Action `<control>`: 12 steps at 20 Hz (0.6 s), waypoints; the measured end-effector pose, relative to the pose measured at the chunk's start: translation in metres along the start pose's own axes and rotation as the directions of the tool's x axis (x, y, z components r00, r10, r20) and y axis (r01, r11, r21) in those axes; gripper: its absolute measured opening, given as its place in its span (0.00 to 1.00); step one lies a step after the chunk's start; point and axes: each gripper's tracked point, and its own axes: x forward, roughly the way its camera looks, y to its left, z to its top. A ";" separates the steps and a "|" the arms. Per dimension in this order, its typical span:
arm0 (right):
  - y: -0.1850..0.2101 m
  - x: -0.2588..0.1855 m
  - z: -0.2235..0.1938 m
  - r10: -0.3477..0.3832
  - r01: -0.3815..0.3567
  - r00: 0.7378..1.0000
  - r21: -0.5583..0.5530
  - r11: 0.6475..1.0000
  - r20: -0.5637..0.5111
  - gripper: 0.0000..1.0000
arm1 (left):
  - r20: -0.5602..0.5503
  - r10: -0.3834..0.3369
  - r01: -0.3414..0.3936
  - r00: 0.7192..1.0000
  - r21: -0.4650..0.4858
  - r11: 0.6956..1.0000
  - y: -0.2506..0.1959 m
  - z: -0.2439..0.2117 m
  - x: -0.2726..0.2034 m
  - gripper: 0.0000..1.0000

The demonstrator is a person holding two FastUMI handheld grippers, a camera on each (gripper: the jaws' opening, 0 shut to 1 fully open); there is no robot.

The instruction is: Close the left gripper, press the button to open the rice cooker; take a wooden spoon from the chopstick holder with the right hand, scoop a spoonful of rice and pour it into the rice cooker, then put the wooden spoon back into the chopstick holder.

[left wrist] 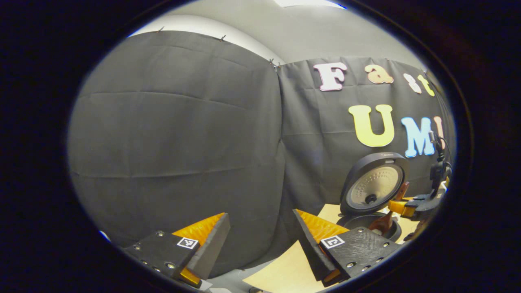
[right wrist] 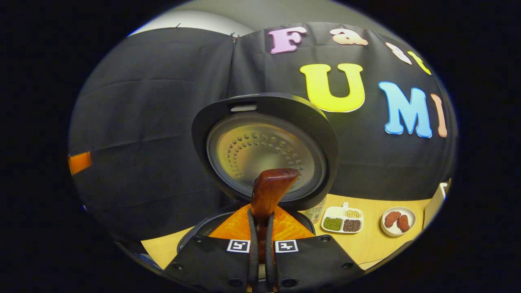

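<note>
Right gripper view puts us directly in front of the rice cooker [right wrist: 264,150], whose lid stands raised, its perforated inner plate facing us, with the dark rim of the pot showing below it. Our right gripper [right wrist: 260,244] has its jaws pressed together on the handle of the wooden spoon [right wrist: 269,191], which rises upright between the fingers so that its upper end overlaps the lid's inner plate. We cannot tell from here whether the spoon carries any rice. To the right, on the pale wooden table [right wrist: 366,244], we see a white divided dish [right wrist: 342,221] with green, tan and dark grains in its compartments, and just beside it a small round plate [right wrist: 398,221] holding two reddish-brown pieces. A can [right wrist: 316,212] stands partly hidden behind the cooker's lid.

In the left gripper view, our left gripper [left wrist: 260,240] hangs with its jaws wide apart and nothing between them, pointed mostly at the black cloth wall. Off to the right we make out the open rice cooker [left wrist: 372,187] on the table [left wrist: 285,268], and the right gripper [left wrist: 411,206] holding the wooden spoon [left wrist: 384,221] over the pot's opening.
</note>
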 end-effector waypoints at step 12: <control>0.023 0.002 -0.013 -0.067 0.073 0.997 -0.563 0.823 0.032 0.08 | 0.000 0.039 -0.039 0.999 -0.012 0.999 0.013 -0.004 -0.006 0.92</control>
